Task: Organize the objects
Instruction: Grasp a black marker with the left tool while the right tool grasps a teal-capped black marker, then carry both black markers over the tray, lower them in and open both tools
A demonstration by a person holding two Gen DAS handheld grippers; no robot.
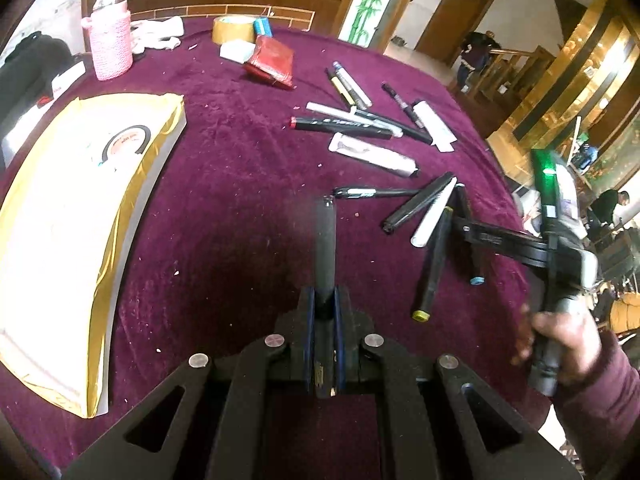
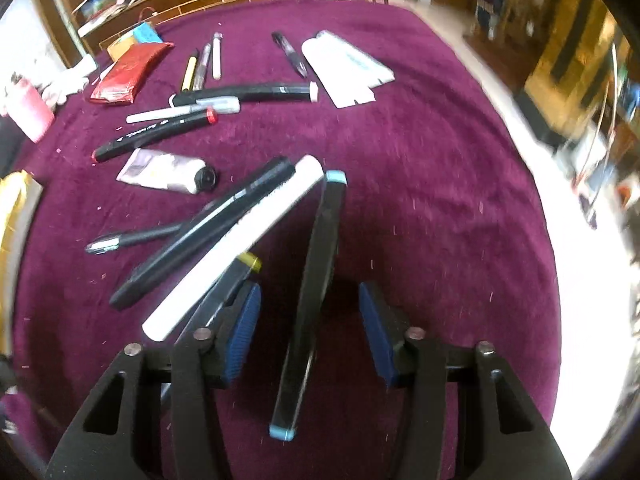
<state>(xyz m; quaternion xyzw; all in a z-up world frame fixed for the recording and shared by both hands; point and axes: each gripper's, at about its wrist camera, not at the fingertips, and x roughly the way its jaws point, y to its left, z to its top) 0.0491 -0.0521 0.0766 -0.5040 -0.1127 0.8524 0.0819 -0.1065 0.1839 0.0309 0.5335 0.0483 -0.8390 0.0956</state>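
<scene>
The left gripper (image 1: 325,312) squeezes a black pen (image 1: 325,248). The right gripper (image 2: 308,328) is wide open around a blue-tipped marker (image 2: 316,288), holding nothing. Bare cloth (image 2: 440,200) lies right of it.

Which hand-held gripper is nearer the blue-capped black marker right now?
Right. The right hand-held gripper is open with the blue-capped black marker lying between its fingers. The left hand-held gripper is off to the side, shut on a dark pen.

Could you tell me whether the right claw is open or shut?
Open: the right claw pads sit apart, straddling the blue-capped marker.
</scene>
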